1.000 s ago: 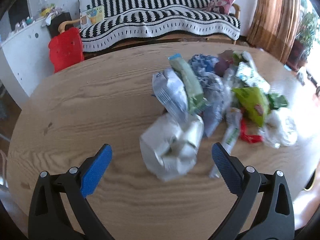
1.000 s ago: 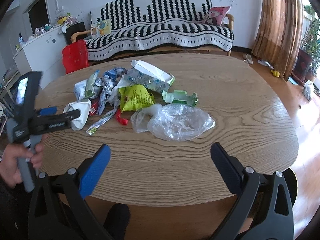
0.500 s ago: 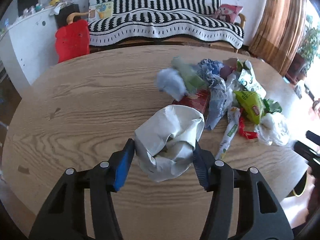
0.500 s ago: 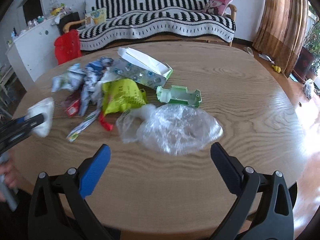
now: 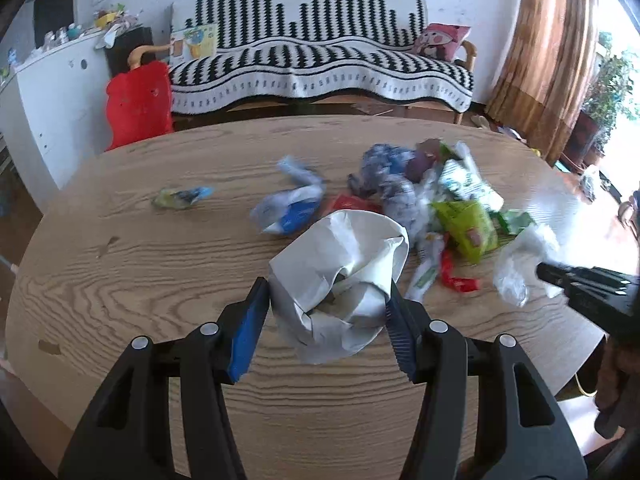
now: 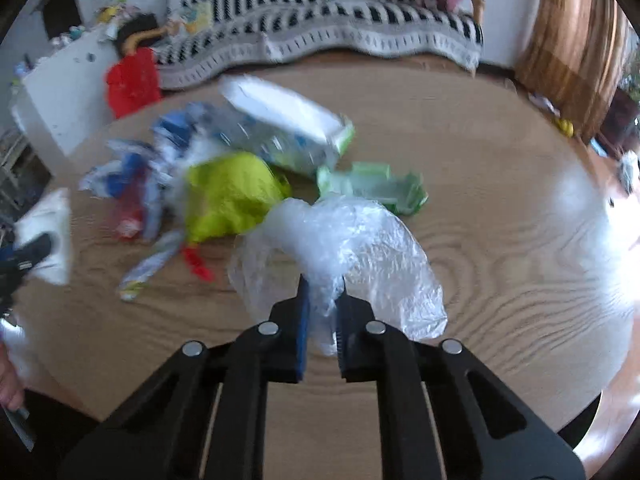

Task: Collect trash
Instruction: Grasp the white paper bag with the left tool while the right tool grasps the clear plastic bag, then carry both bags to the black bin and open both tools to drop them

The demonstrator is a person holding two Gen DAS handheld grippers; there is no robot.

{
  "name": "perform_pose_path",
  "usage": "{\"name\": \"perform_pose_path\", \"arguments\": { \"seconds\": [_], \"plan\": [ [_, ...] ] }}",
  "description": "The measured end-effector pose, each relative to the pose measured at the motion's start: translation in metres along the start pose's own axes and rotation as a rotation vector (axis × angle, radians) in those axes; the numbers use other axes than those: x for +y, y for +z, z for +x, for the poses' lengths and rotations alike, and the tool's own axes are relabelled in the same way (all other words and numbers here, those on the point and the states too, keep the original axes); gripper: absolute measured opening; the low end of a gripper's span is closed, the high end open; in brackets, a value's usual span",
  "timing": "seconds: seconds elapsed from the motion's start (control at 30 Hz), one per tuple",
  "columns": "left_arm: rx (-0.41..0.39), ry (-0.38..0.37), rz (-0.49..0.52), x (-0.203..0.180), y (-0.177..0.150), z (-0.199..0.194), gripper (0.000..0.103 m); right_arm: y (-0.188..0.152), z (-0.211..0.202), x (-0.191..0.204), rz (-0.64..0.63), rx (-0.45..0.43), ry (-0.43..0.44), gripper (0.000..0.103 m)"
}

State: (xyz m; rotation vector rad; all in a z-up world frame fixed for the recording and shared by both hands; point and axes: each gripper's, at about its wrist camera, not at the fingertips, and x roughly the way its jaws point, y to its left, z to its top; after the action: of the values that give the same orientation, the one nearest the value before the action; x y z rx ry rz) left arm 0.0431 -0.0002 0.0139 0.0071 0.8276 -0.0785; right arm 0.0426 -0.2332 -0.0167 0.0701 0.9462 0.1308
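1. Right now my left gripper [image 5: 328, 312] is closed partway onto the crumpled white paper bag [image 5: 340, 280]; both pads press its sides, and the bag bulges between them above the wooden table [image 5: 120, 272].
2. My right gripper [image 6: 322, 316] is nearly closed, pinching a fold of the clear plastic bag [image 6: 352, 248]; most of that bag billows out at 12 and 1 o'clock of the fingers.
3. In the right wrist view, the lime-green packet [image 6: 228, 196] lies at 11 o'clock of the plastic bag, just beside it, and the pale green tray [image 6: 376, 188] sits at 12 o'clock.
4. Beyond those, the white carton [image 6: 284, 120] rests tilted at the far side of the pile.
5. In the left wrist view, a blue-and-white wrapper [image 5: 288, 208] lies at 11 o'clock of the paper bag, and a small blue-yellow wrapper [image 5: 180, 197] sits apart at 10 o'clock.
6. A red scrap [image 5: 456, 276] lies at 3 o'clock of the paper bag.
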Motion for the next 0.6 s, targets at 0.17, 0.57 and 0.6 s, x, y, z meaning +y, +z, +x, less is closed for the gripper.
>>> {"name": "perform_pose_path", "arguments": {
  "seconds": [0.17,0.57,0.6],
  "plan": [
    [-0.017,-0.088,0.064,-0.053,0.01,-0.002,0.055,-0.004,-0.07,-0.043,0.053,-0.13,-0.004,0.011],
    [-0.041,-0.46,0.381,-0.31,-0.01,-0.023,0.055,-0.097,-0.17,-0.28,0.468,-0.206,-0.318,0.011],
    [-0.037,-0.503,0.418,-0.34,-0.018,-0.024,0.055,-0.112,-0.176,-0.303,0.516,-0.2,-0.337,0.011]
  ]
}}
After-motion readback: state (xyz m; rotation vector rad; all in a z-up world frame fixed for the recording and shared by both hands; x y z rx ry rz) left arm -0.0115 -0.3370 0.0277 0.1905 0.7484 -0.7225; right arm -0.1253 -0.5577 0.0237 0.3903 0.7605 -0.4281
